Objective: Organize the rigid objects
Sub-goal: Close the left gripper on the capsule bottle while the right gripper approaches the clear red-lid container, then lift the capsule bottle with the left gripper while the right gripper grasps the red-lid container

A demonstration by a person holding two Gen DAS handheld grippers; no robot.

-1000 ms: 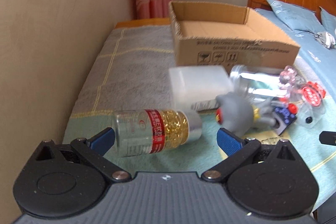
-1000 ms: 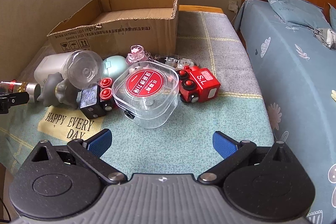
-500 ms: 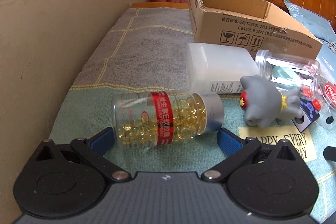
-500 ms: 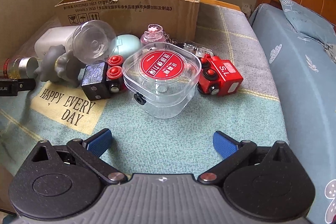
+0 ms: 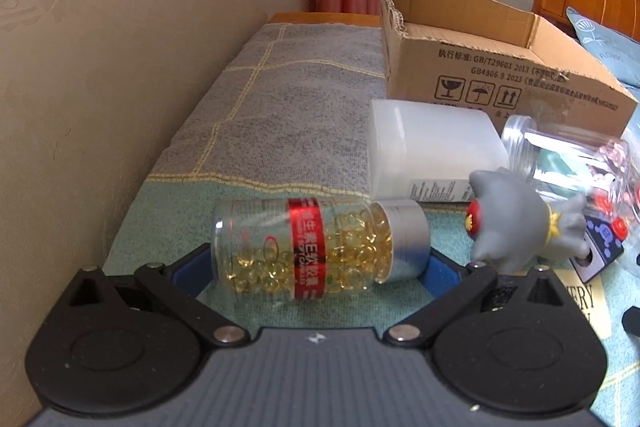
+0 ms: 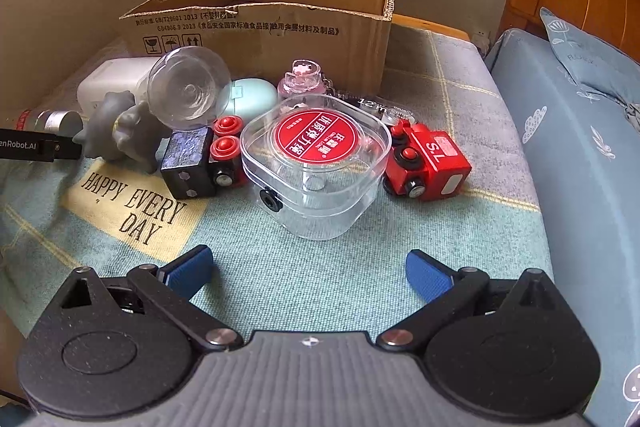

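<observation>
A clear capsule bottle (image 5: 316, 249) with a red label and silver cap lies on its side between the blue pads of my left gripper (image 5: 316, 271). The jaws stand wide and I cannot see them touch it. Its cap end also shows in the right wrist view (image 6: 56, 121). My right gripper (image 6: 308, 269) is open and empty, a short way in front of a clear square box with a red lid label (image 6: 316, 155). An open cardboard box (image 6: 264, 23) stands behind the pile.
A grey toy figure (image 5: 520, 227), a white plastic container (image 5: 432, 151), a clear jar (image 5: 560, 155), a dark blue toy truck (image 6: 200, 163), a red toy truck (image 6: 428, 163), a pale green case (image 6: 248, 95) and a pink keychain bottle (image 6: 302, 79) lie on the cloth. Wall at left, bed (image 6: 580, 131) at right.
My left gripper has moved forward, so the capsule bottle now lies between its pads. My right gripper has come closer to the clear square box.
</observation>
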